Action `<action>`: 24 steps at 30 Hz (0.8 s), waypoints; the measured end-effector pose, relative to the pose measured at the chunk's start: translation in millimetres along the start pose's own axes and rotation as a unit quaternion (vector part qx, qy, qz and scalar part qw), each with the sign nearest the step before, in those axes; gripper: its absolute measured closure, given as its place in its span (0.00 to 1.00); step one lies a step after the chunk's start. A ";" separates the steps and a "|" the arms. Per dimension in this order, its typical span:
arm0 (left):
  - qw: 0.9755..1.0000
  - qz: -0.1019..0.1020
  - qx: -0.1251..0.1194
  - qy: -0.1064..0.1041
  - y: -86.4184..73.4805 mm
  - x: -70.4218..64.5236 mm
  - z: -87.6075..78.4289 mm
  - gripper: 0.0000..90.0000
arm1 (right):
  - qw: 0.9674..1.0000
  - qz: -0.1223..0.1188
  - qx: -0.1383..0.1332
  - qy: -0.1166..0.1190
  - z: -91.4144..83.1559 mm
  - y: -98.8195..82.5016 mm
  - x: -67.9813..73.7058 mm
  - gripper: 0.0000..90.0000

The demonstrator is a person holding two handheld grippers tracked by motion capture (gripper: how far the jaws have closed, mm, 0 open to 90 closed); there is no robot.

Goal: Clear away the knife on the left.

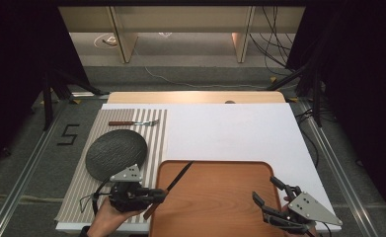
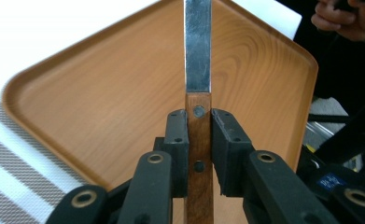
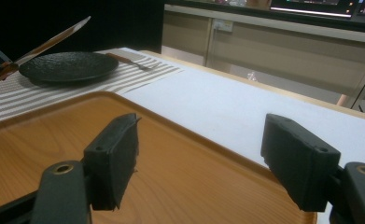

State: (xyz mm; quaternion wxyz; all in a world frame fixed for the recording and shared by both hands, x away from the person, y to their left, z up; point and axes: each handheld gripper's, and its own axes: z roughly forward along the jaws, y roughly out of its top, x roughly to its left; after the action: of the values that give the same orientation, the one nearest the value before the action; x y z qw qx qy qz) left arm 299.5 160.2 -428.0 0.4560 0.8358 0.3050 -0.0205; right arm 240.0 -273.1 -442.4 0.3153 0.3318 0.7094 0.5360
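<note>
My left gripper (image 1: pixel 157 193) (image 2: pixel 199 133) is shut on the wooden handle of a table knife (image 1: pixel 173 183) (image 2: pixel 198 70). The knife is held above the left edge of the wooden tray (image 1: pixel 215 197) (image 2: pixel 101 93) (image 3: pixel 171 154), and its metal blade points toward the tray's far left corner. In the right gripper view the raised blade of the knife (image 3: pixel 54 39) shows at the upper left. My right gripper (image 1: pixel 269 192) (image 3: pixel 203 158) stands open over the tray's right front corner with nothing between its jaws.
A dark round plate (image 1: pixel 115 154) (image 3: pixel 68 66) lies on a striped placemat (image 1: pixel 89 195) (image 3: pixel 12 93) left of the tray. A fork (image 1: pixel 133 123) (image 3: pixel 131 60) with a wooden handle lies beyond the plate. A white sheet (image 1: pixel 230 131) covers the table behind the tray.
</note>
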 end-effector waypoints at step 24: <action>0.998 0.007 0.057 -0.021 -2.3 -15.0 39.6 0.85 | 1.000 -0.002 0.000 0.000 0.0 0.2 0.4 0.32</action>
State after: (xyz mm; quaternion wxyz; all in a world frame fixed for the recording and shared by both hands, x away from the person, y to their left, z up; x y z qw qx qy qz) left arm 295.7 123.0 -448.2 0.4143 0.8618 0.2879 -0.0524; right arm 239.7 -272.7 -442.3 0.3165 0.3307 0.7100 0.5351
